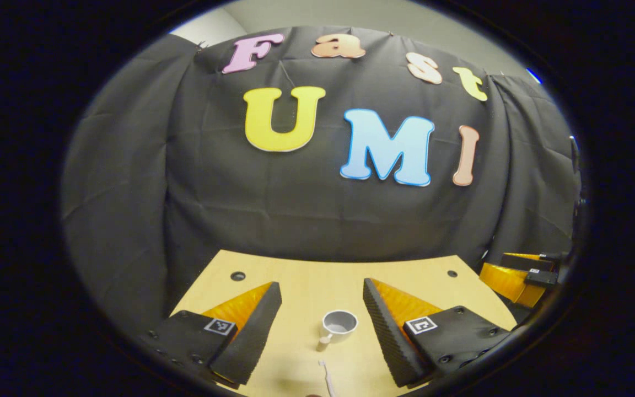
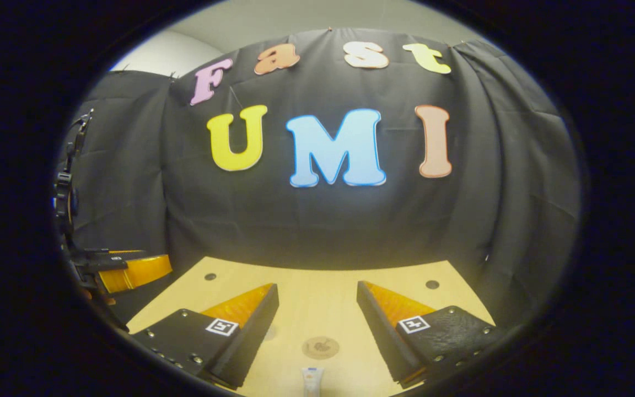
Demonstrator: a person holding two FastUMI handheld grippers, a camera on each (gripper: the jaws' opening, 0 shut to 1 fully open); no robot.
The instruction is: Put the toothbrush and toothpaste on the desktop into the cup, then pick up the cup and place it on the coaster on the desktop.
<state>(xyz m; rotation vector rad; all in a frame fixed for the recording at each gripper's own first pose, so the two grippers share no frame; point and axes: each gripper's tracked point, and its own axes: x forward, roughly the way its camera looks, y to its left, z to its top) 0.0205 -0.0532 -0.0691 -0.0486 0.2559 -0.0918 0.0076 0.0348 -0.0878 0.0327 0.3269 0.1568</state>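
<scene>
Left gripper view, cup (image 1: 340, 325) empty, upright

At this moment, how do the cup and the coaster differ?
The cup stands upright, hollow and grey with a side handle; the coaster lies flat, a thin brown disc. The cup sits ahead of the left tool, beside the toothbrush; the coaster lies before the right tool, by the toothpaste. Both are round and empty.

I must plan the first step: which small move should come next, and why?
Probably lower the left hand-held gripper, open above the desktop, onto the toothbrush. It lies just before the empty cup, and nothing is held yet.
</scene>
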